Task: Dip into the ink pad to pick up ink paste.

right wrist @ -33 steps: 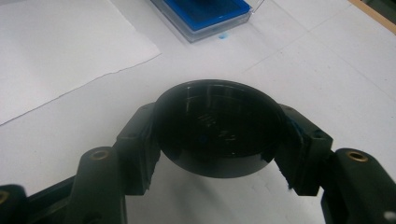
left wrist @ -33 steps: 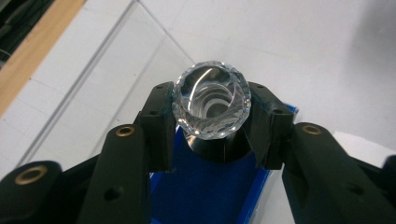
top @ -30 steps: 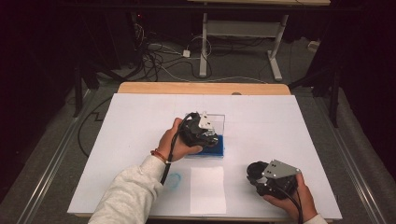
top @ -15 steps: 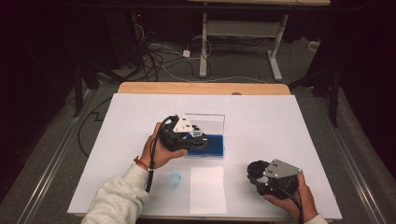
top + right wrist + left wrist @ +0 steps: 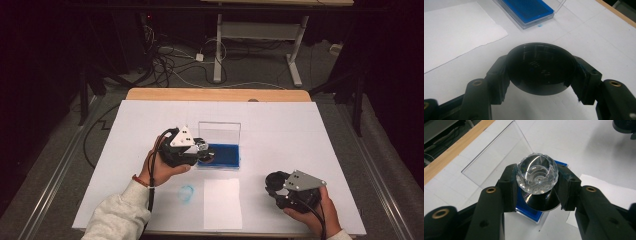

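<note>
My left gripper (image 5: 204,148) is shut on a stamp (image 5: 537,173) with a clear faceted knob and a black cone-shaped base. It holds the stamp just above the left end of a blue ink pad (image 5: 226,155) in a clear case, whose lid (image 5: 219,132) stands open behind. The left gripper view has the pad (image 5: 528,214) right beneath the stamp. My right gripper (image 5: 274,185) rests near the front right of the table, shut on a round black cap (image 5: 540,67). Between the two hands lies a white paper sheet (image 5: 222,202).
A smudged blue ring mark (image 5: 186,194) is on the white table cover, left of the paper. The table's wooden far edge (image 5: 215,94) runs behind the case. Cables and desk legs are on the floor beyond.
My left gripper has drawn back to the left with the stamp, from over the pad's middle to its left end. The right gripper has stayed put.
</note>
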A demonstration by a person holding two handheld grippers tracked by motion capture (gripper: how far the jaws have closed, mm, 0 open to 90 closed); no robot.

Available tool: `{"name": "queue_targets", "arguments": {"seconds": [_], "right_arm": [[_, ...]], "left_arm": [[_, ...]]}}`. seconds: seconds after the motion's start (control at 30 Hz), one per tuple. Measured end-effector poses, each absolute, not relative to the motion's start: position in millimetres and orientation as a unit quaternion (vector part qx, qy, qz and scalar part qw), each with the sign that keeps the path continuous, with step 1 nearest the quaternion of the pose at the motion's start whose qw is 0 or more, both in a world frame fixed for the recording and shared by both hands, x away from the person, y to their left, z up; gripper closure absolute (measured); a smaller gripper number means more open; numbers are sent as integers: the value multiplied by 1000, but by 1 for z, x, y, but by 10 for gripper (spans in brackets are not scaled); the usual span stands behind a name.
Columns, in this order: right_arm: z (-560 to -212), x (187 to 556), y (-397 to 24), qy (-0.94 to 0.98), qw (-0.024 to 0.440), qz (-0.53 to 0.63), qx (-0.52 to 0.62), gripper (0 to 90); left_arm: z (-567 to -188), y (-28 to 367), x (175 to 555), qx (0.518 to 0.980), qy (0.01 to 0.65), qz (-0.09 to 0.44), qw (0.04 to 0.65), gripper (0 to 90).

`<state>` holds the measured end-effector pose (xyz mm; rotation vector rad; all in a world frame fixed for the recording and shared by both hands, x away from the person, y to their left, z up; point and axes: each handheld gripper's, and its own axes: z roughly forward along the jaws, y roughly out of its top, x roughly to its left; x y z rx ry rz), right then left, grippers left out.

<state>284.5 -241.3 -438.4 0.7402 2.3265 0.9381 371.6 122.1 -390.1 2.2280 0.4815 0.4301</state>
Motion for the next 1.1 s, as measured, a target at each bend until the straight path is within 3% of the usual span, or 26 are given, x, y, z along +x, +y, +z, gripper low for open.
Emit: {"name": "queue_targets", "arguments": {"seconds": [1.1], "right_arm": [[-434,287,-247,849,271,356,281,385]], "left_arm": [[-393,145,335,890,177,156,390,551]]}}
